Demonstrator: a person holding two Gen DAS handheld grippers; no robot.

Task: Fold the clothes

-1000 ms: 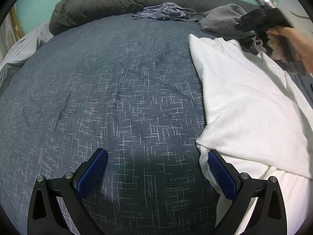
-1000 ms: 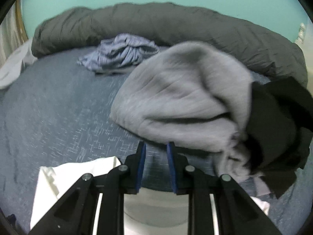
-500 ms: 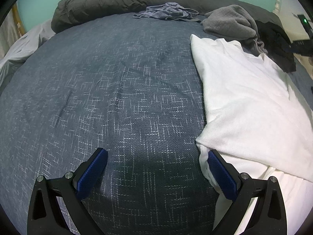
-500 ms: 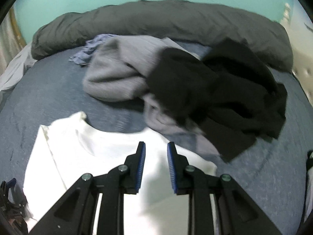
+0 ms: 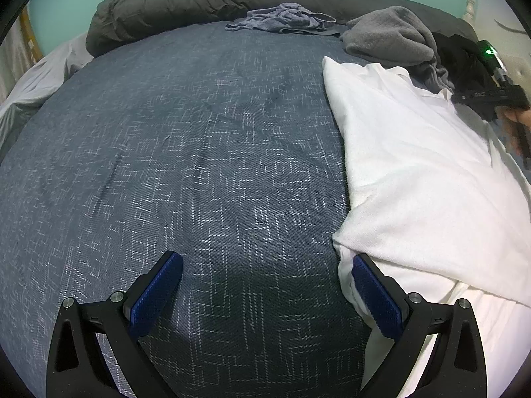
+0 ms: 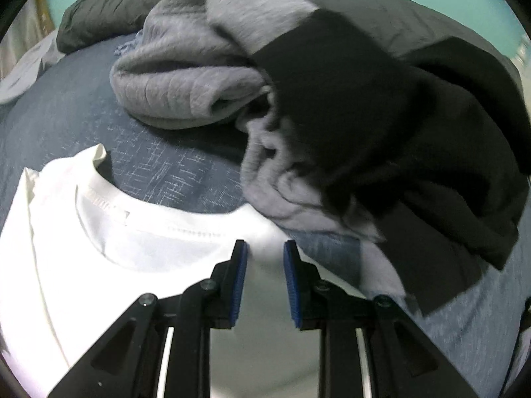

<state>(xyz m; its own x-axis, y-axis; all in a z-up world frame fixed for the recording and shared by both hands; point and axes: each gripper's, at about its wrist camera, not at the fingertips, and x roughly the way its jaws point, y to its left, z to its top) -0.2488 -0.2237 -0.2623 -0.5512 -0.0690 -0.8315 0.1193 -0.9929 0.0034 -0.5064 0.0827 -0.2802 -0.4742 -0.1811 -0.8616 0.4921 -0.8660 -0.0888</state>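
Note:
A white T-shirt (image 5: 421, 172) lies partly folded on the right side of the blue bed cover (image 5: 199, 165). My left gripper (image 5: 265, 285) is wide open and empty, its right finger beside the shirt's lower left edge. My right gripper (image 6: 265, 248) hovers over the shirt's right shoulder next to the collar (image 6: 132, 229), jaws a narrow gap apart with nothing between them. It also shows in the left wrist view (image 5: 491, 93), held by a hand.
A grey sweater (image 6: 199, 76) and a black garment (image 6: 398, 139) are heaped just beyond the shirt's collar. A blue-grey garment (image 5: 285, 21) lies at the back. A dark rolled duvet (image 5: 205, 3) runs along the bed's far edge.
My right gripper has swung right and come down close over the shirt's collar and shoulder. My left gripper has stayed still and open.

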